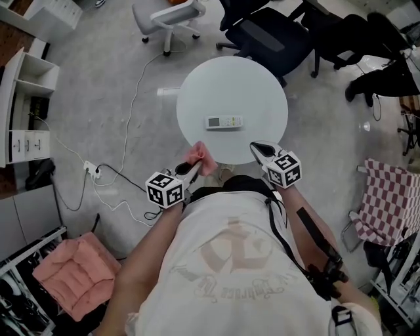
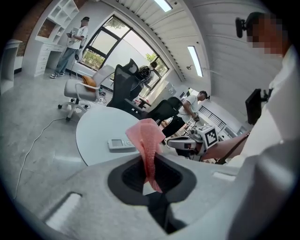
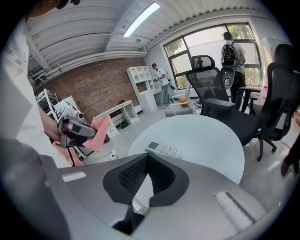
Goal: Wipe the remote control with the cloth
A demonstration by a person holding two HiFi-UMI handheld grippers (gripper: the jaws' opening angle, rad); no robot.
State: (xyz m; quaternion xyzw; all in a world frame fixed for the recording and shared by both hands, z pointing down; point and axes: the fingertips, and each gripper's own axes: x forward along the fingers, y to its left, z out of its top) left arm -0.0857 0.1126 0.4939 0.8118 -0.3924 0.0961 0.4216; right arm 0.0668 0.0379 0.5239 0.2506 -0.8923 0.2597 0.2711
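A white remote control [image 1: 224, 122] lies flat near the front of the round white table [image 1: 262, 92]. My left gripper [image 1: 194, 168] is shut on a pink cloth [image 1: 201, 159], held just off the table's near edge, left of the remote. In the left gripper view the cloth [image 2: 149, 143] stands up from the jaws, with the remote [image 2: 121, 144] beyond it. My right gripper [image 1: 257, 149] is shut and holds nothing, at the table's near right edge. In the right gripper view the remote [image 3: 164, 150] lies ahead of the shut jaws, and the cloth [image 3: 100, 128] shows at left.
Black office chairs [image 1: 269, 29] and a white chair [image 1: 172, 18] stand beyond the table. A power strip [image 1: 90, 169] with cables lies on the floor at left. A pink cushion [image 1: 75, 272] and a checkered cloth [image 1: 387, 197] flank me. People stand far off by the windows.
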